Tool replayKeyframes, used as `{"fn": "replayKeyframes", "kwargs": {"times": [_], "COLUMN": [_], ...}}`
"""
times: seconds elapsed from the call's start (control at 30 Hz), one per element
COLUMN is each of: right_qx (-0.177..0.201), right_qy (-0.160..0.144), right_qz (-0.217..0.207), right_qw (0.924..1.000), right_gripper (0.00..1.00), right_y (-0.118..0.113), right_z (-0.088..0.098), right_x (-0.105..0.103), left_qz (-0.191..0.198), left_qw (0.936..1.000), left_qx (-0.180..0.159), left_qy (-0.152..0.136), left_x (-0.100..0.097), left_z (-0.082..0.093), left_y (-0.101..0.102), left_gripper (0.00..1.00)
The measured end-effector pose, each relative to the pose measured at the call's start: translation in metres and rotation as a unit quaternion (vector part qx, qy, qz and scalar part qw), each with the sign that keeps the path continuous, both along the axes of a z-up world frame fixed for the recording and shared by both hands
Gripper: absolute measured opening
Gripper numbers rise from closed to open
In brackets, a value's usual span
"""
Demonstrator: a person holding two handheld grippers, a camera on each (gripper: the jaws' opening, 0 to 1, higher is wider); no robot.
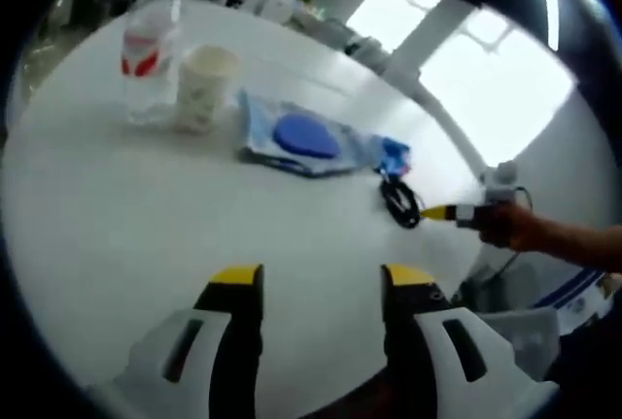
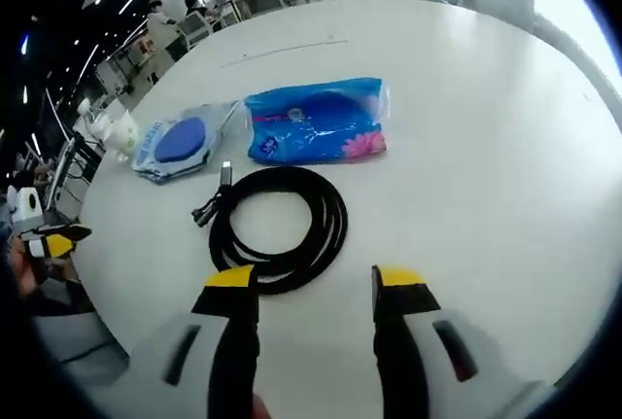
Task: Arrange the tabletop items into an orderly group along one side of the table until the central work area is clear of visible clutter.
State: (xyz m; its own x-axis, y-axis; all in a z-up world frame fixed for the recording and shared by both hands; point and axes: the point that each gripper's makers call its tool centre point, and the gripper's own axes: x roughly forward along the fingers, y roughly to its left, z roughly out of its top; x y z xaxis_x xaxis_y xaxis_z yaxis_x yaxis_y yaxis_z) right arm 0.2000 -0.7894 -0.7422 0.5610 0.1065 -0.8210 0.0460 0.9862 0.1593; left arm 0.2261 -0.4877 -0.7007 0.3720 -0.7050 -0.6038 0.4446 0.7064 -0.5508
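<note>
A round white table (image 2: 466, 108) holds scattered items. In the right gripper view, the right gripper (image 2: 313, 288) hovers with jaws spread, empty, just near of a coiled black cable (image 2: 282, 225). Beyond it lie a blue tissue pack (image 2: 316, 120) and, to its left, a clear pouch with a blue disc (image 2: 182, 143). In the left gripper view, the left gripper (image 1: 321, 283), also spread and empty, faces a plastic bottle (image 1: 148, 59) beside a paper cup (image 1: 204, 87).

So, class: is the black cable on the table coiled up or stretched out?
Coiled. The black cable lies in a round loop of several turns on the white table, its plug ends poking out at one side.
</note>
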Motion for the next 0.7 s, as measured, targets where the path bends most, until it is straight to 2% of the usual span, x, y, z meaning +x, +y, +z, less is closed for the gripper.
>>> {"fn": "replayKeyframes", "kwargs": {"times": [0.13,0.5,0.7], "right_qx": [-0.009,-0.016,0.003], "right_qy": [0.004,0.006,-0.008], "right_qz": [0.004,0.021,0.014], "right_qw": [0.9999,0.9996,0.9999], "right_gripper": [0.46,0.45,0.45], "right_y": [0.015,0.027,0.023], "right_z": [0.01,0.023,0.024], "right_x": [-0.007,-0.012,0.003], "left_qz": [0.001,-0.001,0.002], "left_qw": [1.0,0.9999,0.9999], "left_qx": [-0.004,-0.012,-0.013], "left_qy": [-0.003,0.0,0.0], "left_x": [0.001,0.007,0.01], "left_z": [0.002,-0.001,-0.003], "left_y": [0.0,-0.002,-0.001], "left_gripper": [0.46,0.45,0.45]}}
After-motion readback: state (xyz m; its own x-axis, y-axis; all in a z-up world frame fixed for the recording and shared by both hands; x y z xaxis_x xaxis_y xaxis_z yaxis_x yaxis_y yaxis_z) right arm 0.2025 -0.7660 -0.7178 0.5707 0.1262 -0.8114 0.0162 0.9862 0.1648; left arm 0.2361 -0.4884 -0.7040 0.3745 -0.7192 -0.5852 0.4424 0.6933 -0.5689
